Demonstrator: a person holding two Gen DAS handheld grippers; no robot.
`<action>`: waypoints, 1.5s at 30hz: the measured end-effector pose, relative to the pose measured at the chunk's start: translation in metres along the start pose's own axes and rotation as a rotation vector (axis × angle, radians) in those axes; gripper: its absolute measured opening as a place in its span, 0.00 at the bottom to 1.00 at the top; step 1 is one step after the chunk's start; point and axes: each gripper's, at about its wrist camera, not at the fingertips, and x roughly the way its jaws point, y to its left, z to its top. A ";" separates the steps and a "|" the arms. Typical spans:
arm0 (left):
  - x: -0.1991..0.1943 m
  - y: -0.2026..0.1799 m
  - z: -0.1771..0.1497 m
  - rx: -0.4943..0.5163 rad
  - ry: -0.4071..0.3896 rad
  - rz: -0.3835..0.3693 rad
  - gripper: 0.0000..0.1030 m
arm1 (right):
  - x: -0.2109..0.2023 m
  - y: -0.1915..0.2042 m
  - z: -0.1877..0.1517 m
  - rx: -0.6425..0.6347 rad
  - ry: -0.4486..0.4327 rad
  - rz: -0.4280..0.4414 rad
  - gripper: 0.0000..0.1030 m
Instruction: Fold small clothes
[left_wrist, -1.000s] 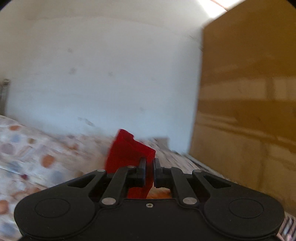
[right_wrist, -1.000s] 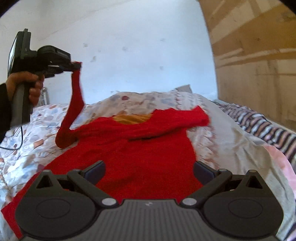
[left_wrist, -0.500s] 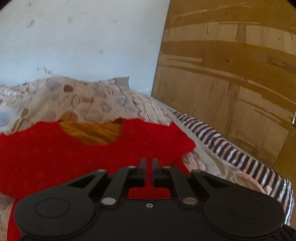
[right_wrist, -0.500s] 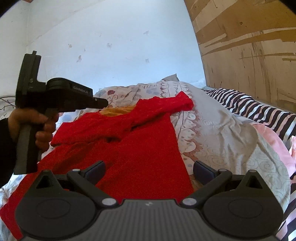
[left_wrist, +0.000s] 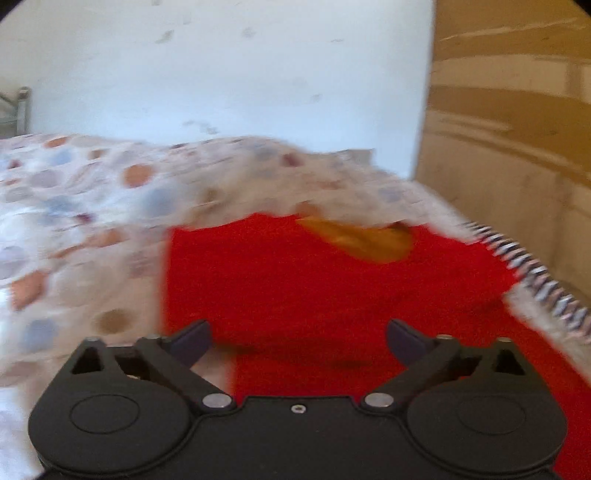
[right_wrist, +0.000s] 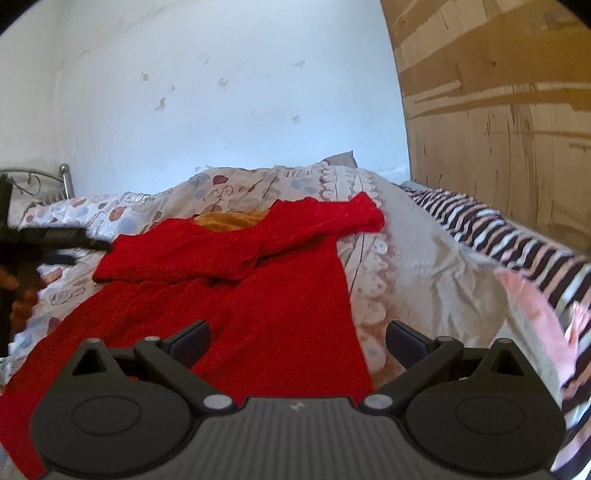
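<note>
On the patterned bedspread, red garment spread flat, one sleeve folded across, left gripper angled down, jaws opening, nothing pinched, right gripper released above hem, hand at left edge.

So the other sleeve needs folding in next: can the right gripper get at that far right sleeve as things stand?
Probably yes. The right gripper is open and empty, the right sleeve lies flat on the bedspread with nothing on it, and the left gripper is off to the other side, jaws opening.
</note>
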 end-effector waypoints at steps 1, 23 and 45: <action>0.001 0.014 -0.002 0.006 0.018 0.033 0.99 | 0.002 0.000 0.004 -0.016 0.002 0.000 1.00; 0.096 0.142 0.014 -0.344 0.053 -0.008 0.80 | 0.204 0.073 0.067 -0.318 0.211 0.035 1.00; 0.097 0.066 0.045 -0.009 0.159 0.221 0.10 | 0.213 0.045 0.052 -0.146 0.216 0.135 1.00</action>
